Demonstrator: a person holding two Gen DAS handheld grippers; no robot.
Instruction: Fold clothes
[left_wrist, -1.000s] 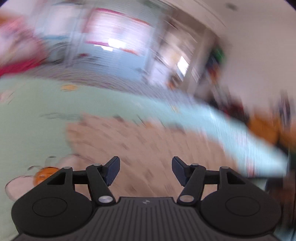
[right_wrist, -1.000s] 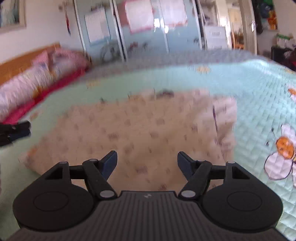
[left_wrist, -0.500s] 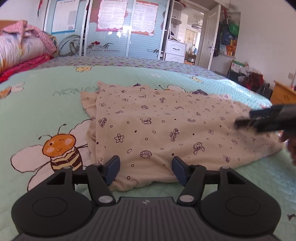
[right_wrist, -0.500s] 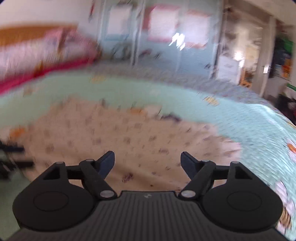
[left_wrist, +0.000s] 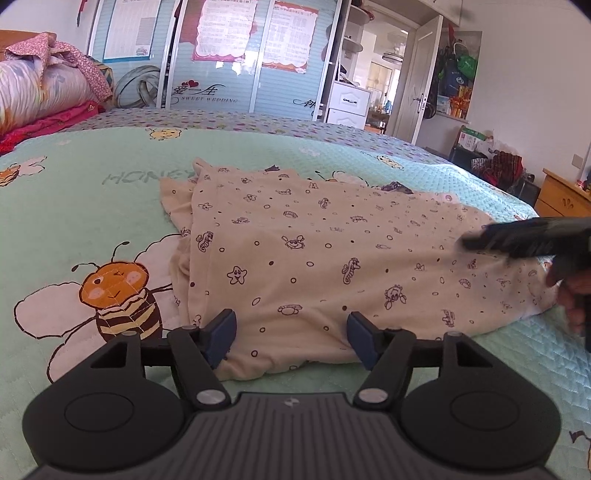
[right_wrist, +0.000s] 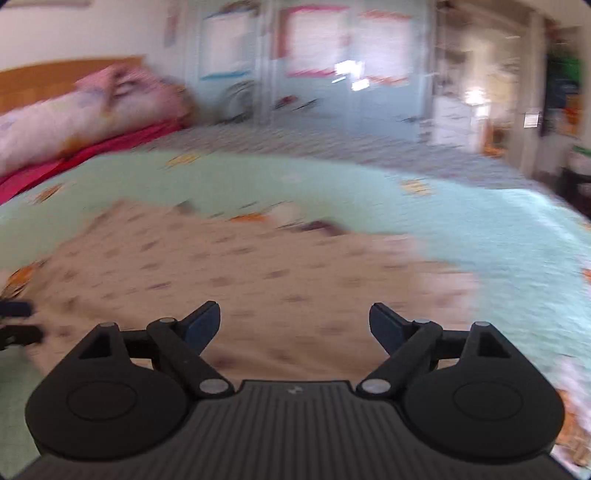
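Observation:
A beige garment (left_wrist: 332, 258) printed with small sea creatures lies flat on the green bee-print bedspread (left_wrist: 92, 206). It is folded over along its left side. My left gripper (left_wrist: 291, 336) is open and empty, its fingertips low at the garment's near edge. My right gripper (right_wrist: 295, 321) is open and empty above the garment (right_wrist: 258, 280), in a blurred view. The right gripper also shows in the left wrist view (left_wrist: 524, 236), hovering over the garment's right end. The left gripper shows at the left edge of the right wrist view (right_wrist: 14, 325).
A rolled quilt and red bedding (left_wrist: 40, 96) lie at the bed's far left. A blue wardrobe with posters (left_wrist: 240, 66) stands behind the bed. An open door (left_wrist: 413, 92), bags (left_wrist: 495, 162) and a wooden cabinet (left_wrist: 561, 195) are at the right.
The left gripper has settled at the garment's near edge and its view has sharpened. The right gripper is still moving over the garment's right end. Both stay open.

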